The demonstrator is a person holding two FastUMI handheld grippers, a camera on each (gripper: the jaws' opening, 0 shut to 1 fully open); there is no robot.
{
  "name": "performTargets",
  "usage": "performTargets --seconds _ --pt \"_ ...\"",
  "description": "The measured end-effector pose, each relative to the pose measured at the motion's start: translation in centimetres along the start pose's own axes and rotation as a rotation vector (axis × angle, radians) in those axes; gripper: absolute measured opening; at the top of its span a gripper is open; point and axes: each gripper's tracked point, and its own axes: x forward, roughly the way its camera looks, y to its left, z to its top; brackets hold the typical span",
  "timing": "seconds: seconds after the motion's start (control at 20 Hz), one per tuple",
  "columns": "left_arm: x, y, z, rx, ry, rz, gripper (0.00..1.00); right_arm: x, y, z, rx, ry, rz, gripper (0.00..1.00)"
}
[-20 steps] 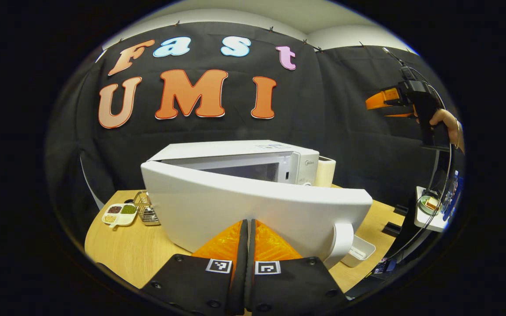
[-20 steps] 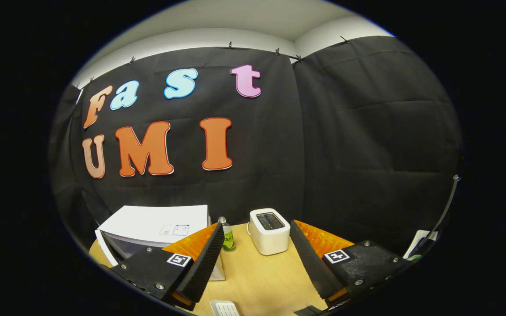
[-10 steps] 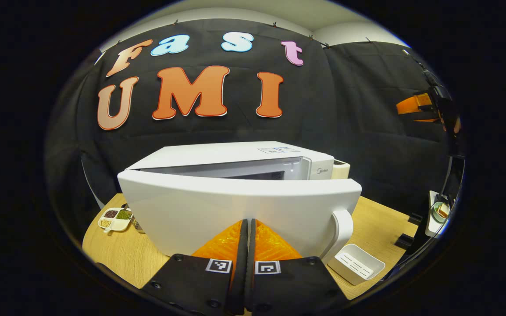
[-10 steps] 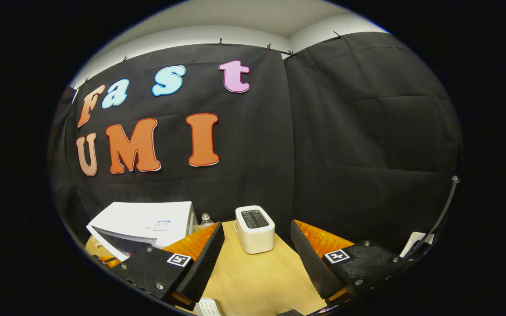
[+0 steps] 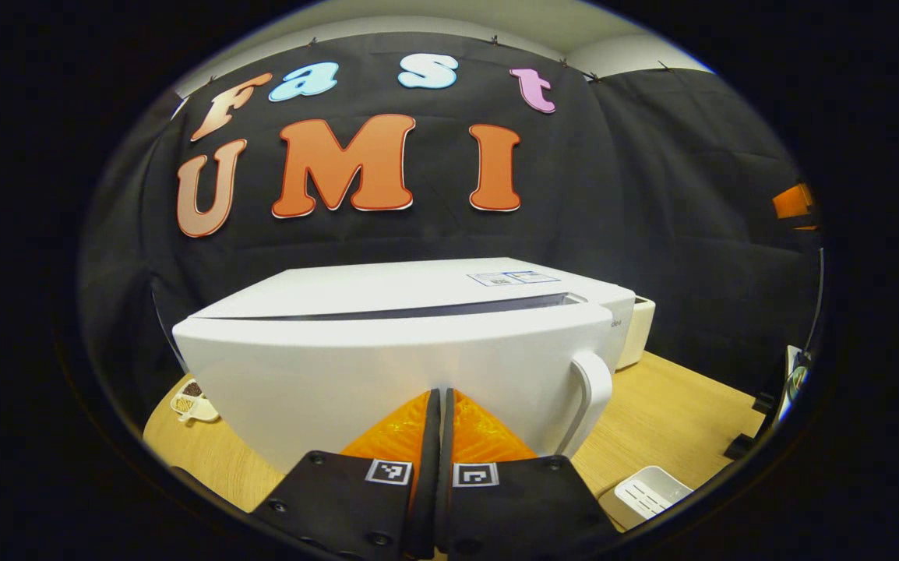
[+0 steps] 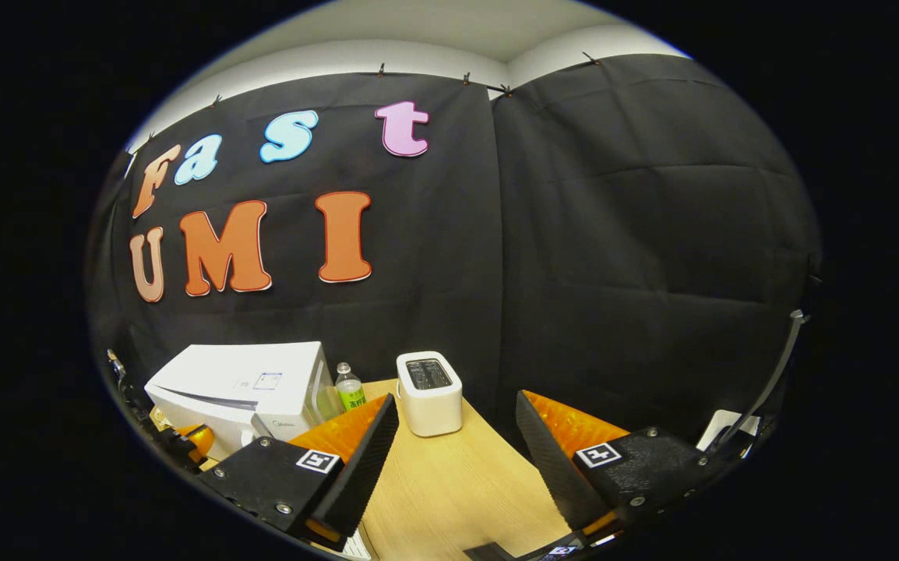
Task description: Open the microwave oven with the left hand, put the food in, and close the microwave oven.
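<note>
Left gripper view: my left gripper (image 5: 440, 405), jaws pressed together, meets the microwave oven (image 5: 410, 351) door, ajar by a thin gap, on the bench (image 5: 675, 413).

Right gripper view: my right gripper (image 6: 456, 444), jaws spread and empty, hangs above the toaster (image 6: 429, 392); bottle (image 6: 350, 387) beside the oven.

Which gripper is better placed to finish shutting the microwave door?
Left. The left gripper, shut, sits against the nearly closed microwave door. The right gripper hangs open, off beside the toaster.
</note>
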Motion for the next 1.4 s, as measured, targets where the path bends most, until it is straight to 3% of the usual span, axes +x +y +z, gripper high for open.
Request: performTargets --seconds 0.45,0.65,0.7,0.75,0.9,1.15,1.4 --pt "1.0 0.2 -0.8 0.045 0.010 0.128 0.05 -2.0 -2.3 -1.8 -0.018 0.043 -0.033 0.95" --pt "1.8 0.0 -0.5 0.046 -0.006 0.115 0.05 -2.7 -2.8 -2.1 -0.017 0.053 -0.040 0.95" --pt "1.8 0.1 -2.0 0.035 0.072 0.122 0.06 -2.7 -2.8 -2.2 -0.020 0.054 -0.042 0.95" --pt "1.5 -0.2 -1.5 0.024 0.043 0.114 0.08 -2.9 -2.8 -2.2 -0.024 0.052 -0.043 0.95" --pt "1.8 0.1 -2.6 -0.003 0.107 0.090 0.07 -3.1 -2.5 -2.2 -0.025 0.053 -0.035 0.95" --pt "-1.3 1.1 1.5 -0.036 0.083 0.069 0.07 -2.7 -0.7 -1.5 -0.046 0.040 0.018 0.95" --pt "-5.7 4.9 8.3 -0.062 0.039 0.116 0.08 -1.6 2.8 0.0 -0.038 0.025 0.119 0.95"
